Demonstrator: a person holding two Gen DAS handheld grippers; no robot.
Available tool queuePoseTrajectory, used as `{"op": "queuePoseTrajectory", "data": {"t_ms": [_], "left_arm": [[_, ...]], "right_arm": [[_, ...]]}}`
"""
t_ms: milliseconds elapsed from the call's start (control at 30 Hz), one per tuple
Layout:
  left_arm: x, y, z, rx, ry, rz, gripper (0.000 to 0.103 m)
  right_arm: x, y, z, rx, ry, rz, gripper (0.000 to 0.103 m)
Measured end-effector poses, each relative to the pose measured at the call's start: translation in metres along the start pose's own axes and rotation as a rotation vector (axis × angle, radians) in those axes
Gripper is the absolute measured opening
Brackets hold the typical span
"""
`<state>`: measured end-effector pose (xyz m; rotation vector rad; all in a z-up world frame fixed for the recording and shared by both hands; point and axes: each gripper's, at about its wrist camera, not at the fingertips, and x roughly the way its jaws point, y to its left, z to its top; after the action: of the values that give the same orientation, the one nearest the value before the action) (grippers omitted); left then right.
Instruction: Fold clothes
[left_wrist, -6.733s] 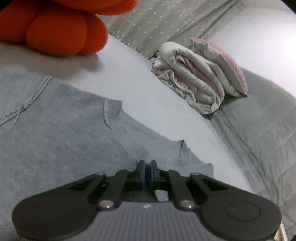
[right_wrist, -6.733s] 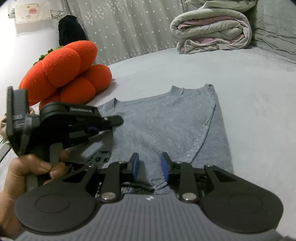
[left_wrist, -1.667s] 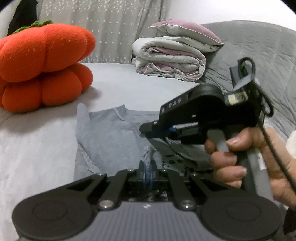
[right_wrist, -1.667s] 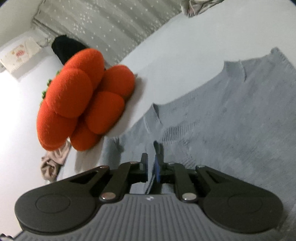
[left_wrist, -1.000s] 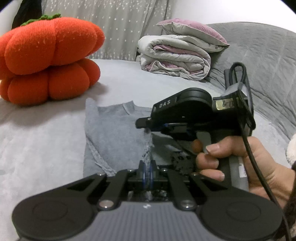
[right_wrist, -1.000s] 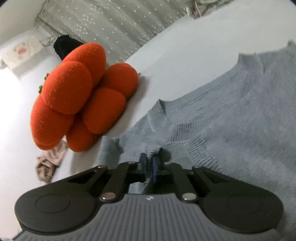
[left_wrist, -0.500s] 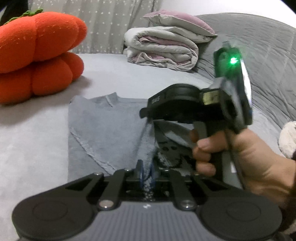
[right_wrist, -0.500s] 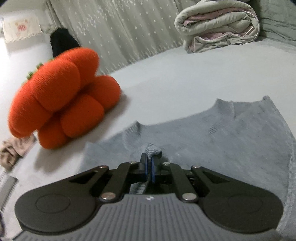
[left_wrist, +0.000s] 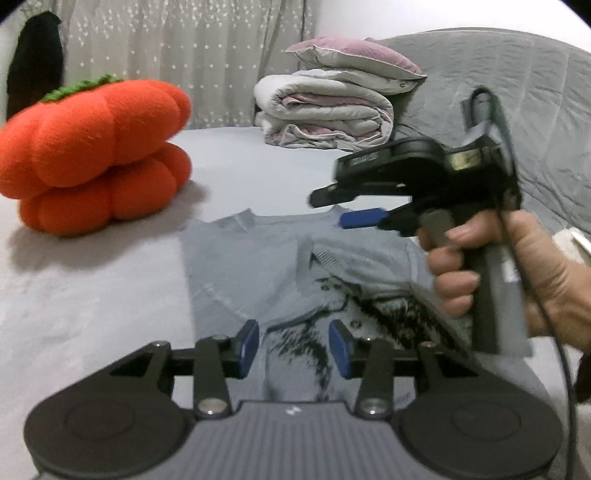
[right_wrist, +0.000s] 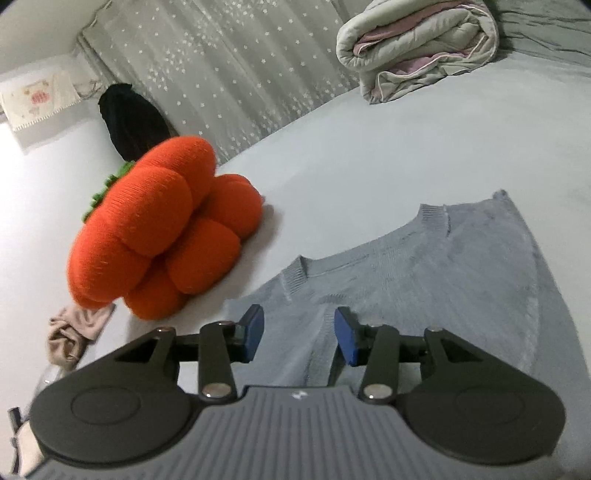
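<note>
Already the grey sweater (left_wrist: 258, 266) lay flat on the bed (left_wrist: 92, 295) with its sides turned in over the body, so that it made a narrow strip with the neckline toward twelve o'clock in the left wrist view. Both tools had let it go: the left hand-held gripper (left_wrist: 293, 349) had its jaws opening, with nothing pressed between the blue pads, only cloth lying below them; the right hand-held gripper (right_wrist: 299, 334) likewise had its jaws opening over a ribbed edge of the knit, gripping nothing. In the left view the right one showed at about two o'clock, carried by a hand (left_wrist: 517, 273) above the sweater. An orange pumpkin cushion (right_wrist: 155, 232) sat at ten o'clock, well apart from the garment, and a rolled quilt (right_wrist: 417, 48) lay far off at one o'clock. By my judgement the lengthwise folds were done; what remained was to bring the hem up toward the collar and smooth the bundle.
</note>
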<state>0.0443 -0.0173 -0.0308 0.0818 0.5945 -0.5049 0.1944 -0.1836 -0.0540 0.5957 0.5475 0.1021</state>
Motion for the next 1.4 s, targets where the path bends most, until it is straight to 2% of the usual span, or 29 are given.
{"op": "queuePoseTrajectory", "data": {"t_ms": [167, 367, 533, 733, 900, 1033, 1133, 1267, 1400], "left_arm": [[-0.041, -0.004, -0.017, 0.02, -0.009, 0.05, 0.042], [-0.081, -0.017, -0.041, 0.026, -0.012, 0.099, 0.042], [-0.097, -0.029, -0.063, 0.026, 0.029, 0.123, 0.042], [-0.11, -0.043, -0.093, 0.032, 0.087, 0.156, 0.04], [-0.113, -0.05, -0.115, 0.031, 0.13, 0.219, 0.032], [-0.114, -0.055, -0.132, 0.046, 0.134, 0.282, 0.019], [-0.12, -0.053, -0.133, 0.015, 0.11, 0.292, 0.006], [-0.133, -0.047, -0.128, -0.07, 0.06, 0.28, 0.005], [-0.147, -0.037, -0.116, -0.18, 0.006, 0.223, 0.005]], "right_arm": [[-0.035, 0.004, -0.015, 0.056, 0.02, 0.036, 0.047], [-0.076, 0.01, -0.044, 0.058, 0.071, 0.071, 0.047], [-0.098, 0.01, -0.071, 0.07, 0.135, 0.105, 0.047], [-0.111, 0.004, -0.102, 0.159, 0.236, 0.171, 0.047], [-0.118, -0.002, -0.126, 0.224, 0.294, 0.26, 0.047], [-0.116, -0.001, -0.137, 0.252, 0.331, 0.315, 0.047], [-0.116, 0.008, -0.138, 0.21, 0.344, 0.34, 0.044], [-0.118, 0.019, -0.137, 0.11, 0.327, 0.321, 0.033], [-0.113, 0.019, -0.143, 0.131, 0.375, 0.339, 0.029]]}}
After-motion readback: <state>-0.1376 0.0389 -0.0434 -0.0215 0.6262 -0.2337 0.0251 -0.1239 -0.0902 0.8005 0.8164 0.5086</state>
